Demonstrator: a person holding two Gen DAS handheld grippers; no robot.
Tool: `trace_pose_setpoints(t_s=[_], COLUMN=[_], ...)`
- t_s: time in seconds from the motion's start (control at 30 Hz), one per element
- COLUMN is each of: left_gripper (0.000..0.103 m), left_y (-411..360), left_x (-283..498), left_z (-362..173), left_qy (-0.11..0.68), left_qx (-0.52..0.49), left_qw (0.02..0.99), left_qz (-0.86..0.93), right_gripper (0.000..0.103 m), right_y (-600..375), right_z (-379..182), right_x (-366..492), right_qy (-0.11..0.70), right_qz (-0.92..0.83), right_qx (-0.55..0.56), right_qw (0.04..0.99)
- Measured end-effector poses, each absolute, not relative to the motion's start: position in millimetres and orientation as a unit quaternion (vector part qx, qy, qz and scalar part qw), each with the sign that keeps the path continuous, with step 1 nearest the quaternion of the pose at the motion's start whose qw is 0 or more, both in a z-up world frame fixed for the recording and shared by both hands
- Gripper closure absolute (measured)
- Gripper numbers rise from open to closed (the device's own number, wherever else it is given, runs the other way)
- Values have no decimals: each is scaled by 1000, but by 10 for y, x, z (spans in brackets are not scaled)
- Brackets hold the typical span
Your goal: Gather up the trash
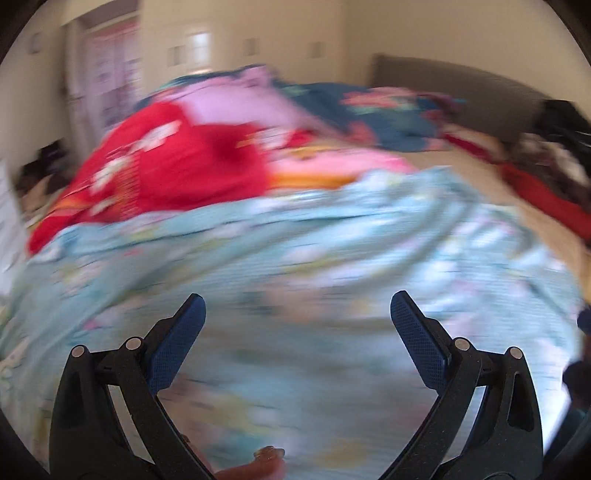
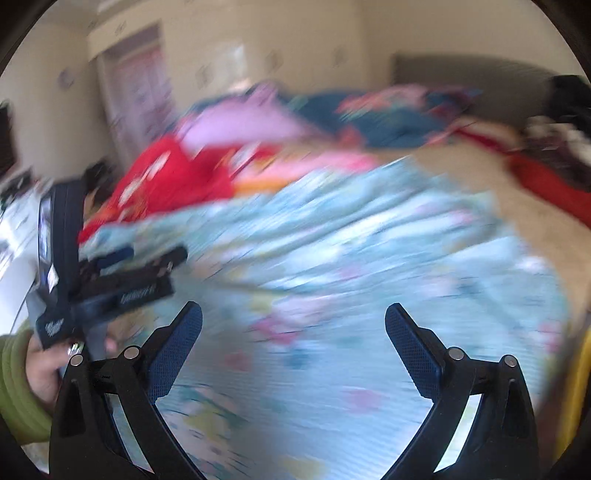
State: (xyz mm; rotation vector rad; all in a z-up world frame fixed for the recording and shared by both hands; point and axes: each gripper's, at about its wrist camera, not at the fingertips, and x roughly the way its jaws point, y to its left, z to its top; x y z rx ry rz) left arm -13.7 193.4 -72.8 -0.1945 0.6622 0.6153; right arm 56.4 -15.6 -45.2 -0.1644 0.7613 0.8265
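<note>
both tongs, left (image 1: 297, 308) and right (image 2: 293, 319), gape wide and empty over blurred floral bedding (image 1: 295, 251).

- On both feeds I see a rumpled pale blue quilt with a pastel floral print (image 1: 314, 258) filling the foreground, blurred.
- Behind it I see a bright red fabric with white lettering (image 1: 177, 166), touching a lilac-pink cloth (image 1: 236, 103).
- I make out a dark teal floral blanket (image 1: 369, 110) further back.
- A bare tan mattress surface (image 1: 480, 177) lies to the right.
- I see a grey upholstered headboard (image 1: 461, 85) against the cream wall (image 1: 424, 26).
</note>
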Motion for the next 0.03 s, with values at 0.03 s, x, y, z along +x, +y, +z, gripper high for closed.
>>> trace_pose_setpoints(t_s=[0.03], left_gripper=[11], left_y=[2207], left_x=[-176], left_z=[-877], left_qy=[337], left_qx=[-99], left_qw=[877], left_qz=[329], right_gripper=[6], right_y=[211], right_z=[-628], right_x=[597], right_qy=[388], right_qz=[420], right_qx=[-96], right_qw=[815])
